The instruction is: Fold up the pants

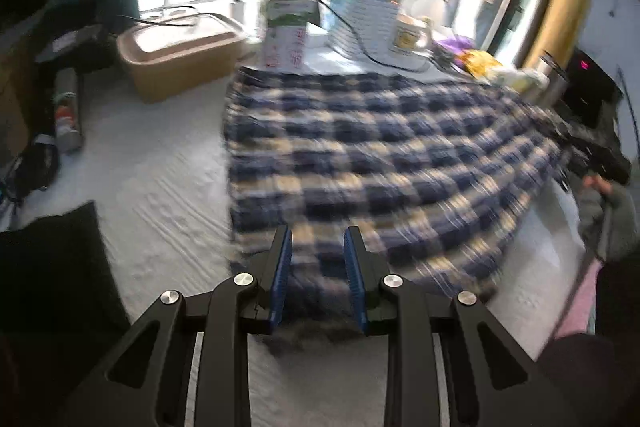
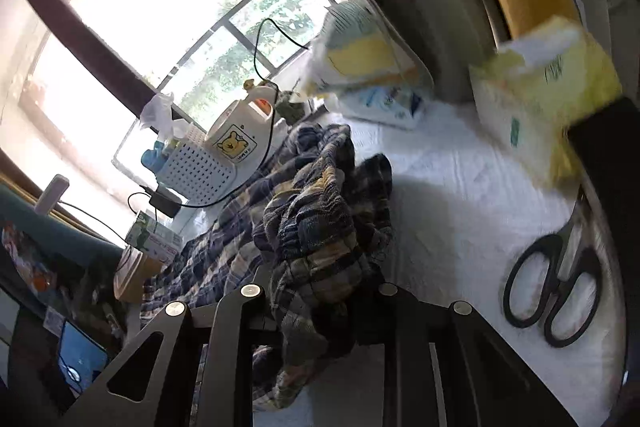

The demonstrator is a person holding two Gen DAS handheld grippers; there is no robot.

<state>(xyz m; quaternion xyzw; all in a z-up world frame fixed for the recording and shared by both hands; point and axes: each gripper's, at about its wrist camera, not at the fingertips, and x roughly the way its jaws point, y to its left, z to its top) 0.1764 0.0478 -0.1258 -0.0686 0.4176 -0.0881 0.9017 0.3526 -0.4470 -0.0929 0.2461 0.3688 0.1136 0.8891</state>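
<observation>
Blue, cream and black plaid pants [image 1: 380, 147] lie spread across a white textured cover [image 1: 160, 187], blurred by motion. My left gripper [image 1: 318, 259] is at their near edge, with plaid cloth filling the gap between its blue pads [image 1: 282, 275]. In the right wrist view the pants [image 2: 312, 211] are bunched and lifted at the elastic waistband. My right gripper [image 2: 320, 291] is shut on that bunch, and the cloth drapes over its fingers and hides the pads. A hand in a grey sleeve [image 1: 612, 215] shows at the far right of the left wrist view.
Behind the pants stand a tan lidded box [image 1: 180, 55], a carton [image 1: 286, 39], a white perforated basket [image 2: 196, 175] and a bear mug [image 2: 240, 135]. Black scissors [image 2: 552, 287] and a yellow tissue pack [image 2: 548, 95] lie right. A black cloth [image 1: 52, 267] lies near left.
</observation>
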